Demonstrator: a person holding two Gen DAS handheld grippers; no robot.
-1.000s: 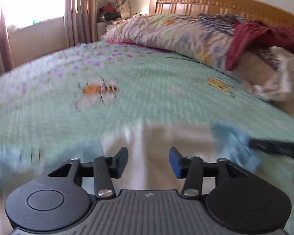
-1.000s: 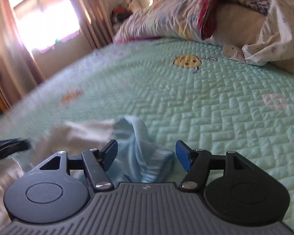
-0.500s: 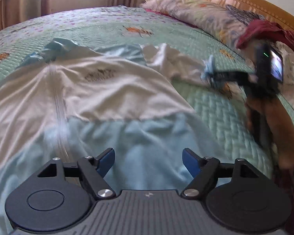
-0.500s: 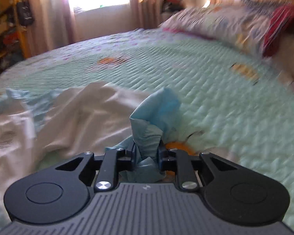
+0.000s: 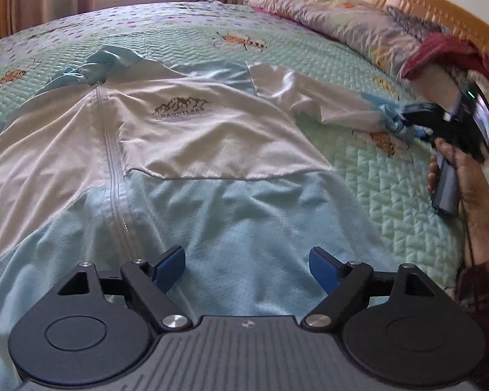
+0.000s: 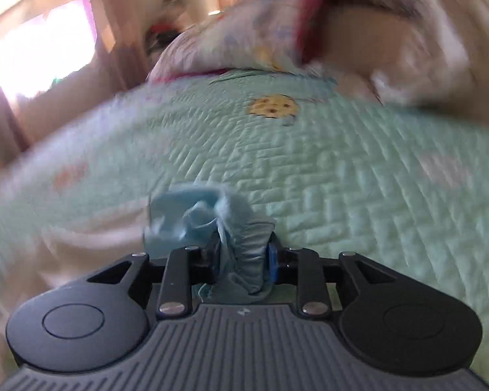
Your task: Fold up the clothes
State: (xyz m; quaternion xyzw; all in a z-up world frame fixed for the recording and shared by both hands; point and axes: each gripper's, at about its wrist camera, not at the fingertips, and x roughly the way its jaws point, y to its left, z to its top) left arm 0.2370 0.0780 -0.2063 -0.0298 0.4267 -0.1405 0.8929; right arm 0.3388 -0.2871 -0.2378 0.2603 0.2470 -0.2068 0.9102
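Right wrist: bunched, seemingly ribbed blue cuff (image 6: 241,244).

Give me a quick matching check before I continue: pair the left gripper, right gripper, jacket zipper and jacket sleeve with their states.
1. left gripper
2. right gripper
3. jacket zipper
4. jacket sleeve

A. stretched out sideways across the quilt
B. closed up the front
C. pads pressing on the bunched blue cuff
D. jaws apart above the blue hem, nothing between them

Pairs: 1-D, 2-C, 3-B, 4-A
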